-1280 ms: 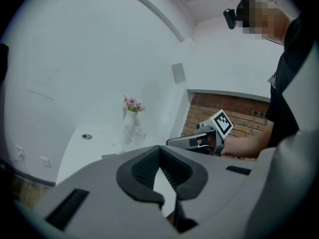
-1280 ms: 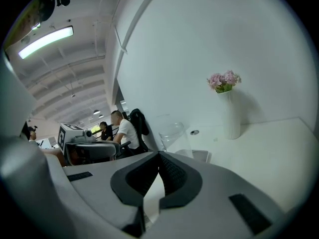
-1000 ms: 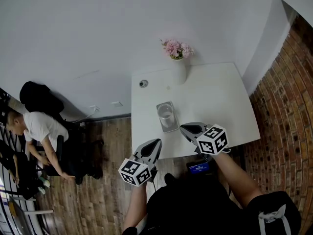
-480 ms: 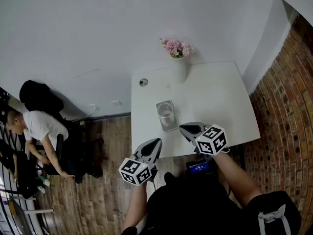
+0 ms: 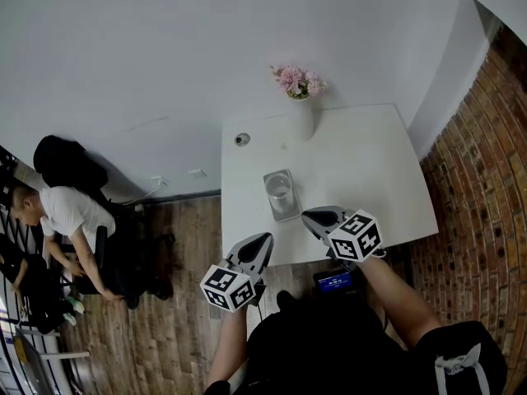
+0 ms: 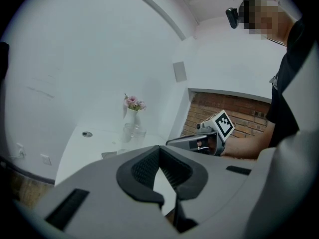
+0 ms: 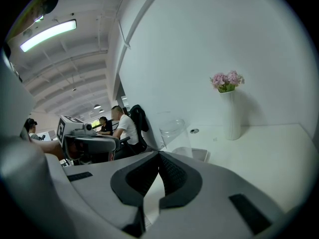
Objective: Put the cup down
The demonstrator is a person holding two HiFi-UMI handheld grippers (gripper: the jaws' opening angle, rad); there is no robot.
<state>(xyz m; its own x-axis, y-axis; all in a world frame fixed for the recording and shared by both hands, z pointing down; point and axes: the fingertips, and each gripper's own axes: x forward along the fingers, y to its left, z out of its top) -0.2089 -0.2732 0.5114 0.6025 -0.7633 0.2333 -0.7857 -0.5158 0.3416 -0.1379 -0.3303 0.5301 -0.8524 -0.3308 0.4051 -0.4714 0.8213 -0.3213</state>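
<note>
- The cup [image 5: 280, 191] is clear and stands upright on a small grey tray [image 5: 288, 214] near the middle of the white surface [image 5: 370, 179], apart from both grippers. Whether it holds any liquid cannot be told.
- The tray carries only the cup.
- A white vase [image 5: 300, 122] stands near the far edge of the surface and holds pink flowers [image 5: 298, 81]. It is well apart from the tray.
- A small round fitting [image 5: 241, 140] sits in the surface to the left of the vase.
- The left gripper [image 6: 159, 156] has its jaws pressed together with nothing between them, and it hangs off the near edge of the surface.
- The right gripper [image 7: 159, 157] also has its jaws pressed together on nothing, with its tip over the near edge, just beside the tray.
- In both gripper views the gripper's own grey body hides the foot of the cup and most of the tray.
- A dark device with a blue screen [image 5: 333, 282] shows below the surface's near edge. It is too small to read.
- A seated person in a white shirt [image 5: 66, 214] is partly cut off at the left of the head view.
</note>
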